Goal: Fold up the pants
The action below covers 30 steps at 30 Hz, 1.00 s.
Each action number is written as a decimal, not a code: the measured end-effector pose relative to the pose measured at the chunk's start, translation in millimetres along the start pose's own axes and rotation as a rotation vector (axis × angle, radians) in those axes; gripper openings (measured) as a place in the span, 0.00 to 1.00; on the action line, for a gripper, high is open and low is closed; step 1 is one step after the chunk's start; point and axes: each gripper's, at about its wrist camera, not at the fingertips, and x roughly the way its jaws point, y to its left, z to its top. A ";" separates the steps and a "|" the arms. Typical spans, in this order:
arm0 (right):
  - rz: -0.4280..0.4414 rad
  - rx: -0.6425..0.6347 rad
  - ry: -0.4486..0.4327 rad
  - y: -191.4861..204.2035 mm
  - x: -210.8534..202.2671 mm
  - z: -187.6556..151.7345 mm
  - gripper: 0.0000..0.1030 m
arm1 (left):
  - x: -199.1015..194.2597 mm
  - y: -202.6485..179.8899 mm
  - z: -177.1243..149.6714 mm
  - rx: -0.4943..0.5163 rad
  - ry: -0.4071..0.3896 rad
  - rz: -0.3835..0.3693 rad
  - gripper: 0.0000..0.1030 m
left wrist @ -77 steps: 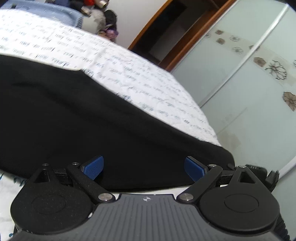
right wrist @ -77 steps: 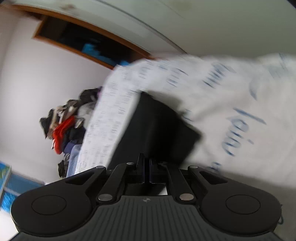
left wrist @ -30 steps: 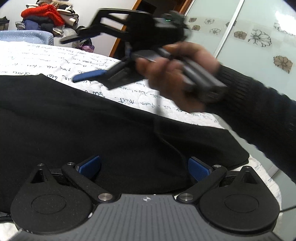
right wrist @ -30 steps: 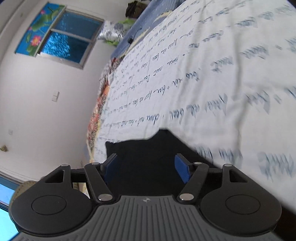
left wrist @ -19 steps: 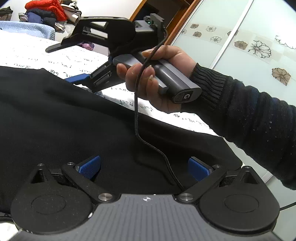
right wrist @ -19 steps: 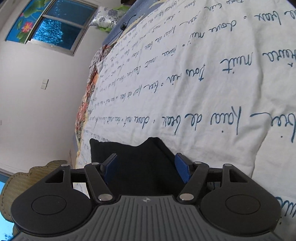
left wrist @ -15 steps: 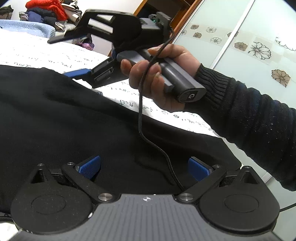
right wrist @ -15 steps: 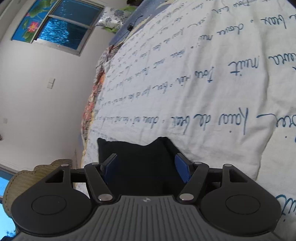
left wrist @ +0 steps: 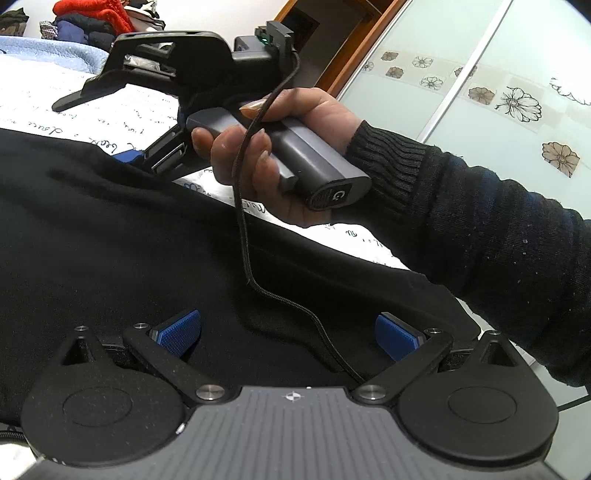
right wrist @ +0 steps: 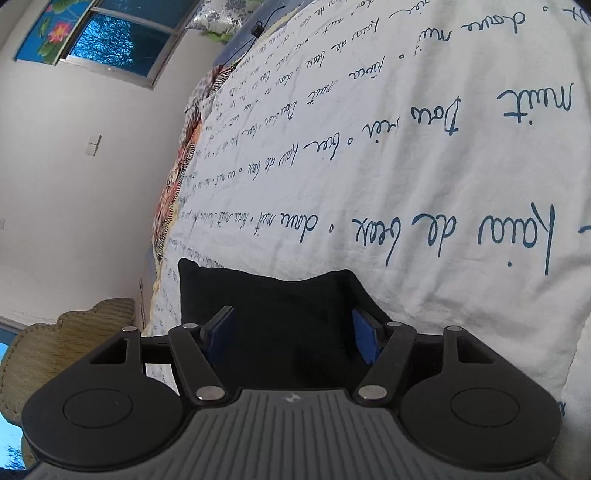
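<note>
Pants (left wrist: 110, 258) fill most of the left wrist view, black fabric spread flat right ahead of the left gripper (left wrist: 288, 334) and running off to its left. That gripper's blue pads are spread wide with nothing between them, just hovering over the cloth near its edge. This view is the only one that catches the person's right hand (left wrist: 295, 147), up ahead of the left fingers, wrapped around the grey handle of the right gripper (left wrist: 129, 157). From here only one blue pad tip of that tool peeks out, down at the far border of the fabric, so you can't judge its opening. A black cable (left wrist: 251, 229) hangs from it and trails down across the pants toward the left gripper. Beyond are a clothes pile (left wrist: 92, 18) and a frosted wardrobe door (left wrist: 461, 74) with flower prints.

Right wrist view sorts that out: the right gripper (right wrist: 291, 334) is wide open too, pads on either side of a pants (right wrist: 277, 306) corner, gripping nothing. Whether the pads touch the cloth is hard to tell. Ahead of it stretches the white bedsheet (right wrist: 406, 166) with blue handwriting print, plus a window (right wrist: 110, 33) far off to the left. The rest of the pants is cut off behind the tool body.
</note>
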 end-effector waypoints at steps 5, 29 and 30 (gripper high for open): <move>-0.067 -0.041 -0.059 -4.9 2.0 -7.7 0.02 | -0.6 0.6 1.2 -0.002 -0.002 0.000 0.99; -0.237 0.078 -0.550 -29.2 -181.0 -129.1 0.66 | 1.4 -0.7 2.9 -0.015 -0.006 0.004 0.99; -0.258 0.094 -0.627 -30.6 -209.5 -158.1 0.66 | 1.3 -0.5 2.7 -0.016 -0.006 0.003 0.99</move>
